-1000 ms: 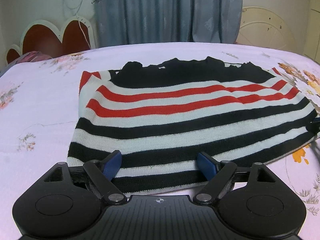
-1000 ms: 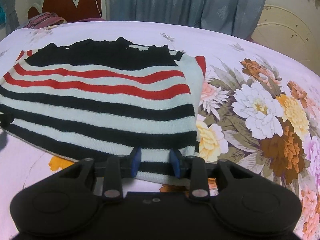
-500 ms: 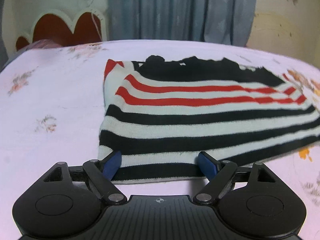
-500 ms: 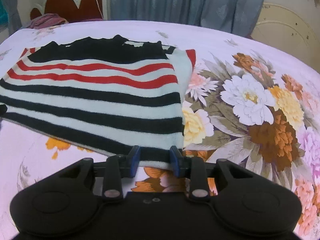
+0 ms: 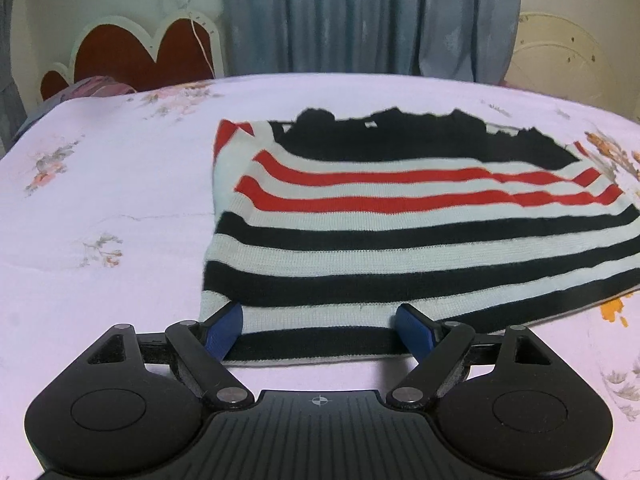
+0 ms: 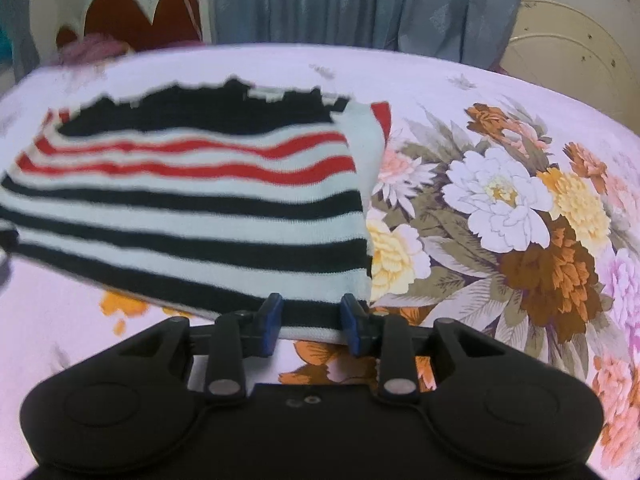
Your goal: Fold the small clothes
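A knitted sweater (image 5: 400,248) with black, white and red stripes lies flat on the bed, its black collar end farthest from me. My left gripper (image 5: 320,332) stands wide open over the near left corner. The black hem band runs between its blue pads (image 5: 224,330), and the left pad sits at the sweater's left edge. In the right wrist view the sweater (image 6: 200,216) looks slightly blurred. My right gripper (image 6: 312,322) is at the near right corner with a narrower gap. The white hem edge lies flat and unbunched between its pads (image 6: 272,320).
The bed sheet (image 5: 100,200) is pale lilac, with a large flower print (image 6: 500,208) to the right of the sweater. Behind the bed are a red scalloped headboard (image 5: 132,56), pink bedding (image 5: 96,86), grey-blue curtains (image 5: 360,12) and a round cream panel (image 5: 560,60).
The left view swung left, so its left pad went from on the fabric to the sweater's left edge. The right gripper drew back from over the fabric to the hem. Neither jaw gap changed.
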A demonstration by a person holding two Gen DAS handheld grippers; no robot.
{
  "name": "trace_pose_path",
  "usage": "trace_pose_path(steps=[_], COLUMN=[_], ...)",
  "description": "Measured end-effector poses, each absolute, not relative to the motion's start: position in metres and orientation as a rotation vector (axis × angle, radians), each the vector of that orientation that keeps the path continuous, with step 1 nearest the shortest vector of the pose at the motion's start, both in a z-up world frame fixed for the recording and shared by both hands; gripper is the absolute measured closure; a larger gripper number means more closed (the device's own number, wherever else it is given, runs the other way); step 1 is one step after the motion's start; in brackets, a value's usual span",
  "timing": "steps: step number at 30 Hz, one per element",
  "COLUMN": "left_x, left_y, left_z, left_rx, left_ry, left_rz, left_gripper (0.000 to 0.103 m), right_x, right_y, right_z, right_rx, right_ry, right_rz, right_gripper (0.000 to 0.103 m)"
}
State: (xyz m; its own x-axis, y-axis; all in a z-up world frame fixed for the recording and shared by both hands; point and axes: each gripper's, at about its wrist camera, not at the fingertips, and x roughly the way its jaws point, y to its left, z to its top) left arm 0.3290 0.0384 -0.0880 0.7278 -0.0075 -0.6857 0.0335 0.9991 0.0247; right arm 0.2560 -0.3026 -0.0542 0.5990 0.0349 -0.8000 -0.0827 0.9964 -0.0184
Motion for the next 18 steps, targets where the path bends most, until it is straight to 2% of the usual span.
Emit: trace_pose_path(steps=[3, 10, 11, 13, 18], left_x=[0.317, 0.289, 0.286, 0.282, 0.291], left_y=[0.042, 0.067, 0.071, 0.080, 0.108], left_z=[-0.084, -0.091, -0.093, -0.099, -0.121], left_rx=[0.036, -0.148, -0.196, -0.343, -0.718], left_ry=[0.736, 0.746, 0.741, 0.740, 0.665], left_rz=[-0.013, 0.036, 0.035, 0.013, 0.016], left_gripper=[0.020, 0.021, 0.022, 0.035, 0.035], right_x=[0.249, 0.243, 0.244, 0.246, 0.268], right_y=[-0.306, -0.302, -0.299, -0.292, -0.267], right_z=[-0.047, -0.038, -0.037, -0.036, -0.035], right_rx=[-0.022, 0.029, 0.031, 0.047, 0.092], right_ry=[0.888, 0.845, 0.841, 0.834, 0.833], right_rz=[0.067, 0.105, 0.115, 0.141, 0.211], right_gripper=[0.071, 0.083, 0.084, 0.086, 0.096])
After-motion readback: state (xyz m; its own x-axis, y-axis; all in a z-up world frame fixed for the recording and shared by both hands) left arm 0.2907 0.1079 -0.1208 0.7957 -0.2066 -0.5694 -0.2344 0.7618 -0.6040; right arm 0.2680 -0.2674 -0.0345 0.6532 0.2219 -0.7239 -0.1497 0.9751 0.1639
